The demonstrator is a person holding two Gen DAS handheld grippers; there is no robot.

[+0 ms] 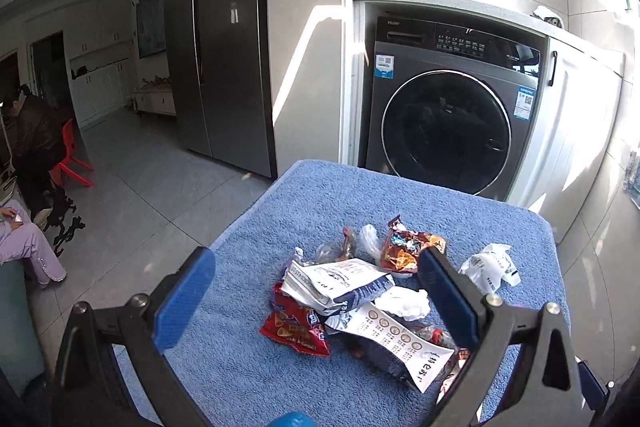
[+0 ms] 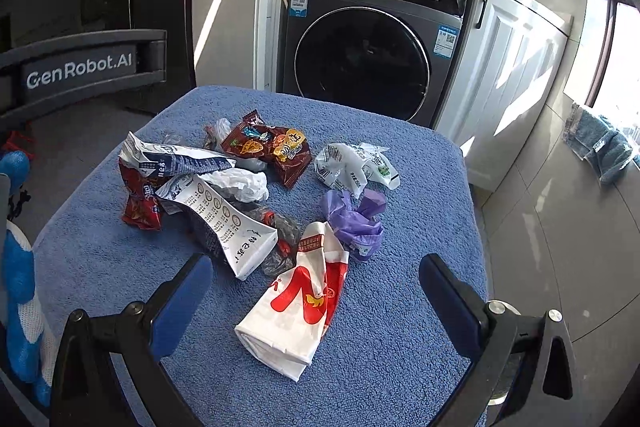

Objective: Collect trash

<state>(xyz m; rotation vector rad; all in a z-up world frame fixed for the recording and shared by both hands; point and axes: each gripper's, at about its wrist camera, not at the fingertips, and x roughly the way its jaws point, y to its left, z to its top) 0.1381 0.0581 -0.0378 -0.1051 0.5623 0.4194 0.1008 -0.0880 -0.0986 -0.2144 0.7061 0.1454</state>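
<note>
Hovering over the blue towel (image 2: 400, 327) with the right gripper (image 2: 316, 267), fingers spread wide and holding nothing. Same with the left gripper (image 1: 314, 267): spread wide, nothing held.

Best to start with the closest piece of trash, the white and red bag (image 2: 296, 311), lying flat on the towel between the right fingers. Go down slowly, aim for the puffy bottom end, and pinch there, not on the flat part. Take care not to grab the fluffy towel too.

Just behind, look for the purple bag (image 2: 356, 219), all scrunched up and touching the white and red bag. Easy to pinch on a bump.

To the left, a messy heap: the long white wrapper (image 2: 224, 223), the red packet (image 2: 140, 203), the white tissue (image 2: 248, 185). Pick from the top, one piece at a time, with the left gripper, right in front of that heap.

Farther back, reach for the brown snack bag (image 2: 268, 147) and the crumpled white pack (image 2: 352, 167), a little apart from each other.

Far behind, past the towel edge, only the washing machine (image 2: 360, 63). No bin to see, so hard to tell where to drop things.
</note>
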